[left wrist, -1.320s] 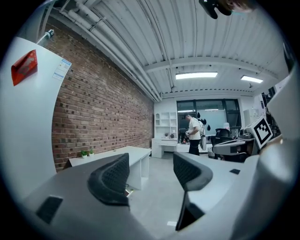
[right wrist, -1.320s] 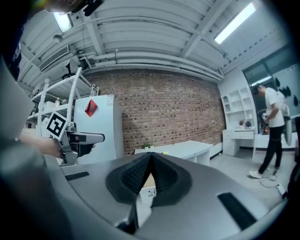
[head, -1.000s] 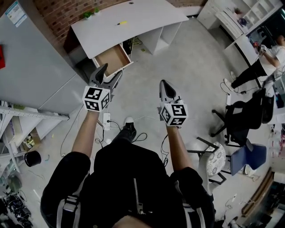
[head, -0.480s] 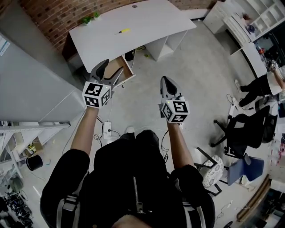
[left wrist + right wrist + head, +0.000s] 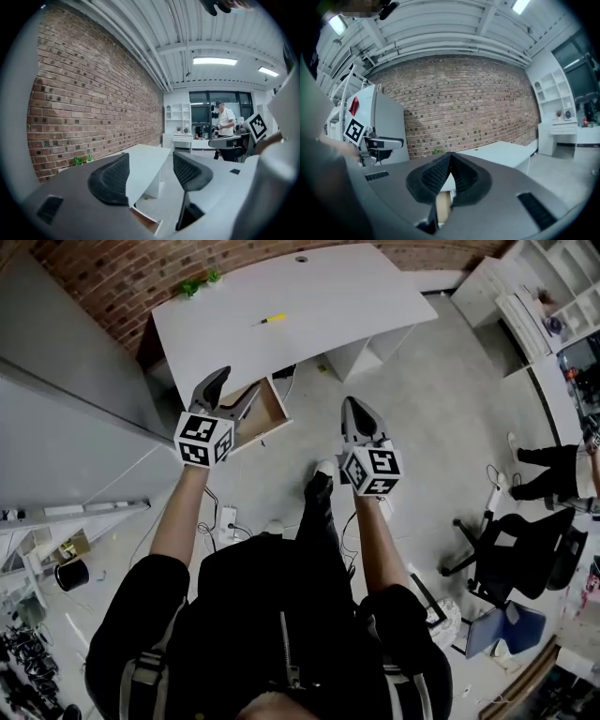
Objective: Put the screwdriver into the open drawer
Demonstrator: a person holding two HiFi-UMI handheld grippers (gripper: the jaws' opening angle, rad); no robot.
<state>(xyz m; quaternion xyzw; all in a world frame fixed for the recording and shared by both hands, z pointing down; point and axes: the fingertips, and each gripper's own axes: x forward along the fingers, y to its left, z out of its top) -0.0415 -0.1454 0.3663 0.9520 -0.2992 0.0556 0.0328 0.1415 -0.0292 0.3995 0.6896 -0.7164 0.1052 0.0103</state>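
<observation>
Only the head view shows the screwdriver (image 5: 273, 319). It is small, thin and yellow, and it lies flat on the white desk (image 5: 356, 296), far from both grippers. The open drawer (image 5: 270, 409) sticks out under the desk. The left gripper (image 5: 150, 164) is wide open and empty in its own view. The right gripper (image 5: 449, 159) is pinched together on nothing.
</observation>
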